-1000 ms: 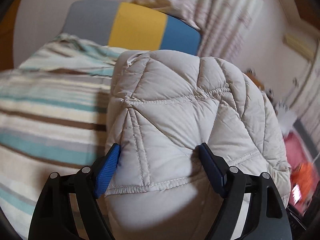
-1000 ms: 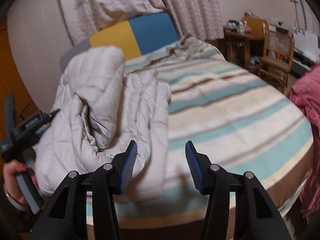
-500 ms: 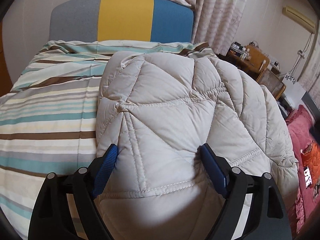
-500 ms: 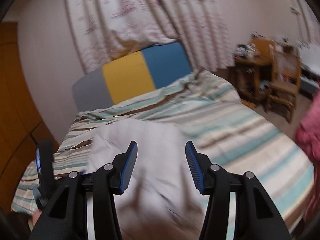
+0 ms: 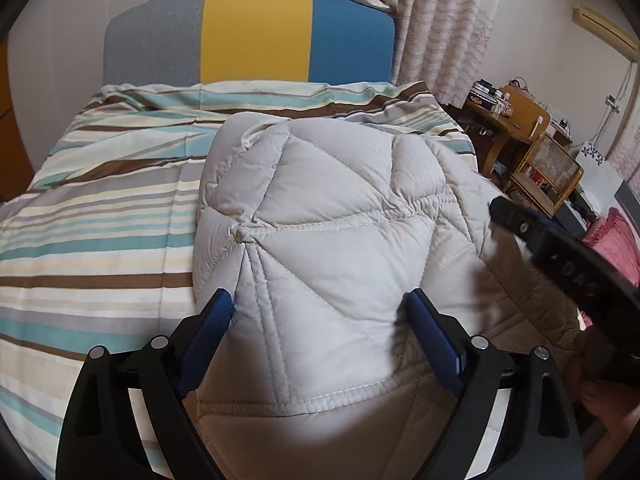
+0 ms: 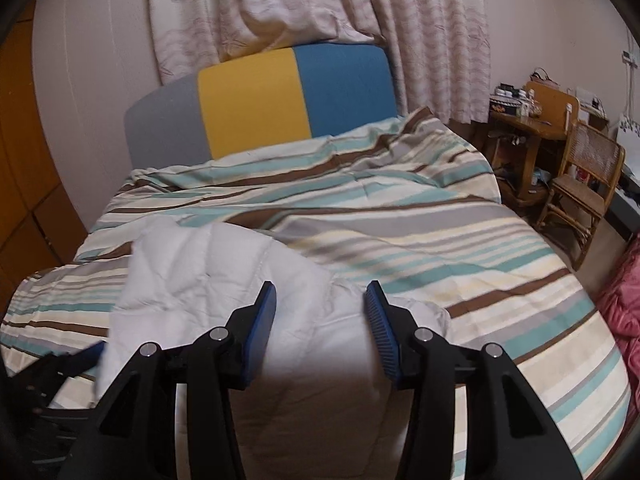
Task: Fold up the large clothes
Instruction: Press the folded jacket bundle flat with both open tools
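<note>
A pale grey quilted puffer jacket [image 5: 320,240] lies bunched on the striped bed cover [image 5: 100,232]. My left gripper [image 5: 320,340] is open, its blue pads either side of the jacket's hem end. In the right wrist view the same jacket [image 6: 208,276] lies at the bed's near left. My right gripper [image 6: 320,328] is open over its right part, jaws straddling the fabric without pinching it. The right gripper also shows at the right in the left wrist view [image 5: 560,256]. The left gripper's dark body shows at the lower left of the right wrist view [image 6: 60,376].
A grey, yellow and blue headboard [image 6: 260,100] stands at the far end under curtains [image 6: 320,4]. A wooden desk [image 6: 528,128] and cane chair [image 6: 580,184] stand to the right. Pink cloth [image 6: 624,300] lies at the right edge.
The right gripper swung from pointing up at the headboard down onto the jacket's right part. The left gripper stayed open around the jacket's hem end; its view tilted to face the headboard.
</note>
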`<state>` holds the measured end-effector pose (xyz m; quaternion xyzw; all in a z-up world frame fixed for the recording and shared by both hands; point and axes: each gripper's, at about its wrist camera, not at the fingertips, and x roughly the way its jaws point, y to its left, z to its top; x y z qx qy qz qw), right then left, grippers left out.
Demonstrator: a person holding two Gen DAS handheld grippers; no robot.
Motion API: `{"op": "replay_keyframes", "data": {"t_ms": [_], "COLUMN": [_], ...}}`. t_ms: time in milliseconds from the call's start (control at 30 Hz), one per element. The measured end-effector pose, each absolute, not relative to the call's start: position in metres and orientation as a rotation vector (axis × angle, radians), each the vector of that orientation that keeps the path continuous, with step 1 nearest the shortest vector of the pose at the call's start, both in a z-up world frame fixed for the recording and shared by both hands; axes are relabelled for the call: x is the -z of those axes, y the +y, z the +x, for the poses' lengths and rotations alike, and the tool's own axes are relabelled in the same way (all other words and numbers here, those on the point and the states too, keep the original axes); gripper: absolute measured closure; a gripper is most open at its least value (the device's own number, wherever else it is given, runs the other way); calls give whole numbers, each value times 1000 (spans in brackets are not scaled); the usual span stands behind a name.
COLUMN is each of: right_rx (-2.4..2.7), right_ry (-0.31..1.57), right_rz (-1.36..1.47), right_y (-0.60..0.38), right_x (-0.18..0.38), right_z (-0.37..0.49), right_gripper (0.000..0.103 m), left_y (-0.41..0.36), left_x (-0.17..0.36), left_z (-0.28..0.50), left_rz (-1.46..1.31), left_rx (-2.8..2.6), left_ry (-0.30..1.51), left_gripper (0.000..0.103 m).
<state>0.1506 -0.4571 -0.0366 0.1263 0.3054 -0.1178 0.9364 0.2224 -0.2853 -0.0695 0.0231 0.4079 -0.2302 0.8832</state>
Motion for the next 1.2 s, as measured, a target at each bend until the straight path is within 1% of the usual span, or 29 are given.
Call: {"op": "replay_keyframes", "data": {"t_ms": [233, 567, 933, 1200], "right_rx": [281, 297, 283, 289], "right_ry": [620, 645, 731, 739], "right_rz": [289, 305, 363, 359], "right_y": [-479, -491, -510, -512], "right_x": [64, 88, 118, 131], "right_z": [148, 153, 172, 182], "right_gripper": [57, 56, 56, 56], "left_y": [-294, -302, -312, -314], "left_x": [73, 82, 99, 105], "left_z": [218, 219, 226, 222], "left_rz": [78, 85, 83, 93], "left_rx": [486, 481, 477, 457], "left_ry": [831, 833, 817, 782], "left_gripper": [11, 3, 3, 3]}}
